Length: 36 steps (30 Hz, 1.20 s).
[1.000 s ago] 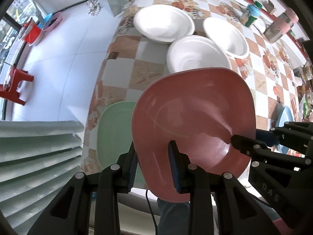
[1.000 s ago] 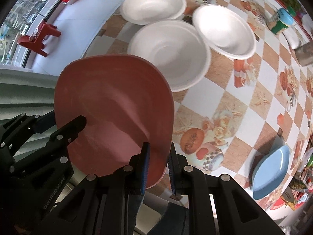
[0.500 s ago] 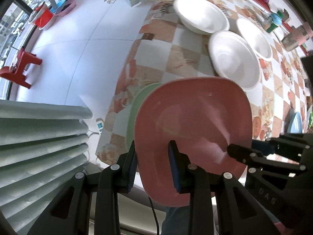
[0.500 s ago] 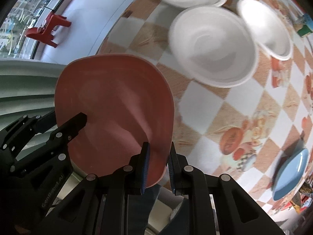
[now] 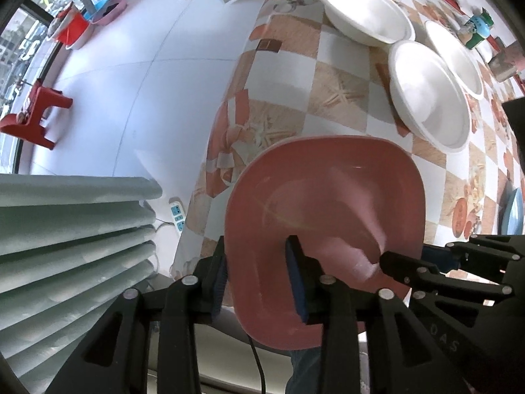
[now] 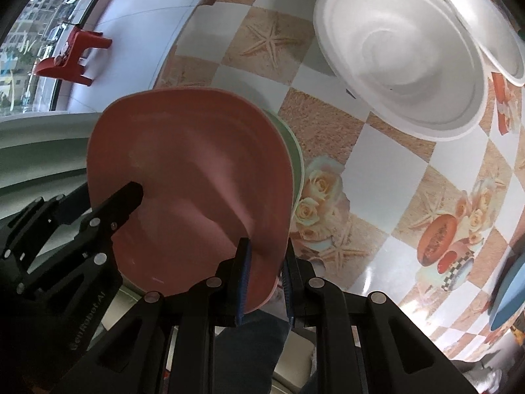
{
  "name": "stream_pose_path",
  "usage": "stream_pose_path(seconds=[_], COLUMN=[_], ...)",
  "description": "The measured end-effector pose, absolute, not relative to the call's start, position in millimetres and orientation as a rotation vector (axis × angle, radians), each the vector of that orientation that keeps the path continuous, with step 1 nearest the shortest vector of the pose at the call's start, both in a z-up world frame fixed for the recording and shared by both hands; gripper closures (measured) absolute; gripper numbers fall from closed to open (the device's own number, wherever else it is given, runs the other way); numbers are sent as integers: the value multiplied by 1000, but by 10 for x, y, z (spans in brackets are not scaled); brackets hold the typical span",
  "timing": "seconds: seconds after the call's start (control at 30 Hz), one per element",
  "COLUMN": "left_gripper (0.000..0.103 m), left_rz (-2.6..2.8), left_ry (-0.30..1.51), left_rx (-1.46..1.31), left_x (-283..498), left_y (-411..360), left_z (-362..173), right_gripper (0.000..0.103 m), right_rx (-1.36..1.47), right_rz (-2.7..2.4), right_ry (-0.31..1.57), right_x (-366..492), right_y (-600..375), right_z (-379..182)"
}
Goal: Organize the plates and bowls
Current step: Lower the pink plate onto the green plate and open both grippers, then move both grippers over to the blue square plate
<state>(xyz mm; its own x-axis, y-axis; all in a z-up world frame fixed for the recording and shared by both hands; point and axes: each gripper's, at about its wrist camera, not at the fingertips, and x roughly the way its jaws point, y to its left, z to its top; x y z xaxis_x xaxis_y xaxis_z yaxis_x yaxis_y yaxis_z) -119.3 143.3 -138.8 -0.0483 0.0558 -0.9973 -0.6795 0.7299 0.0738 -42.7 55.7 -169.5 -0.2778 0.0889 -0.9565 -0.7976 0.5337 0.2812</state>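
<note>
Green plate (image 6: 294, 161) is almost fully covered by the pink plate (image 6: 190, 177); only a thin sliver of its rim is seen in the right wrist view, none in the left. Contact between the two plates cannot be told. Blue dish (image 6: 508, 292) is cut off by the frame edge. Third white bowl (image 6: 485, 16) is cropped at the top right. Desk (image 5: 344, 98) near edge is hidden behind the plate and fingers. Small containers (image 5: 477, 28) at the far edge are too small to identify.
</note>
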Motion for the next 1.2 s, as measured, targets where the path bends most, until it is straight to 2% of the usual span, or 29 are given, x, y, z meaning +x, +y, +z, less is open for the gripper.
stream_pose_path(seconds=[0.07, 0.13, 0.2, 0.27, 0.33, 0.4, 0.47, 0.53, 0.8, 1.03, 1.2], left_gripper=[52, 38, 37, 31, 25, 25, 24, 24, 23, 23, 23], left_rz=[646, 651, 670, 672, 669, 661, 642, 611, 425, 368, 338], left_ry=[1511, 1499, 1492, 1487, 1467, 1459, 1455, 1448, 1449, 1448, 1439], left_rx=[-527, -515, -495, -508, -539, -550, -559, -561, -450, -349, -318], left_x=[-1209, -1226, -1246, -1278, -1325, -1343, -1338, -1313, -975, -608, -409], left_y=[1439, 1439, 1448, 1474, 1490, 1480, 1440, 1362, 917, 743, 635], left_z=[-1395, -1371, -1341, -1316, -1272, -1240, -1220, -1186, -1033, -943, -911], right_gripper=[82, 82, 74, 45, 30, 21, 8, 1, 1, 1, 1], right_rx=[-610, -595, -598, -600, -597, -595, -597, -605, -666, -531, -474], right_rz=[976, 991, 993, 982, 973, 973, 980, 986, 983, 843, 787], right_ry=[1642, 1650, 1645, 1638, 1618, 1612, 1605, 1591, 1565, 1664, 1650], right_x=[-442, -451, -439, -410, -355, -312, -270, -229, -86, 309, 576], right_y=[584, 584, 528, 503, 445, 398, 320, 217, -259, -847, -1132], right_z=[-1719, -1723, -1705, -1688, -1652, -1617, -1569, -1532, -1488, -1541, -1437])
